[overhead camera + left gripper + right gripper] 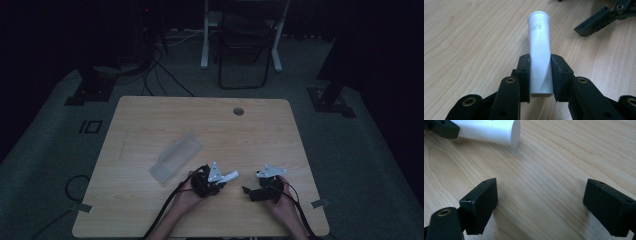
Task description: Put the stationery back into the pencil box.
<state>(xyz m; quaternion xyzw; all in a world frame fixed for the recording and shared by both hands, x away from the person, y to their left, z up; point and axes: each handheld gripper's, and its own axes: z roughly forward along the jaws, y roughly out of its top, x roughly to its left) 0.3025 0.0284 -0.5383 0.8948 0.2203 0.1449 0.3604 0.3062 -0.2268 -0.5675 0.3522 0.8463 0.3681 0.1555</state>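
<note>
Tube (230, 176) on table (150, 112), right of clear box (176, 156).

The high view is very dim: the worktop (150, 125) reads as a muted tan patch, and the floor around it sinks to near black toward 9, 12 and 3 o'clock. Detail there is soft and grainy. Both gripper views are bright and evenly lit, with wood grain crisp. In the left gripper view the white tube (539, 47) carries a soft sheen along its length, without harsh glare. In the right gripper view faint, diffuse shadows lie beneath the black jaws at 7 and 4 o'clock; the nearest jaw parts blur slightly.
</note>
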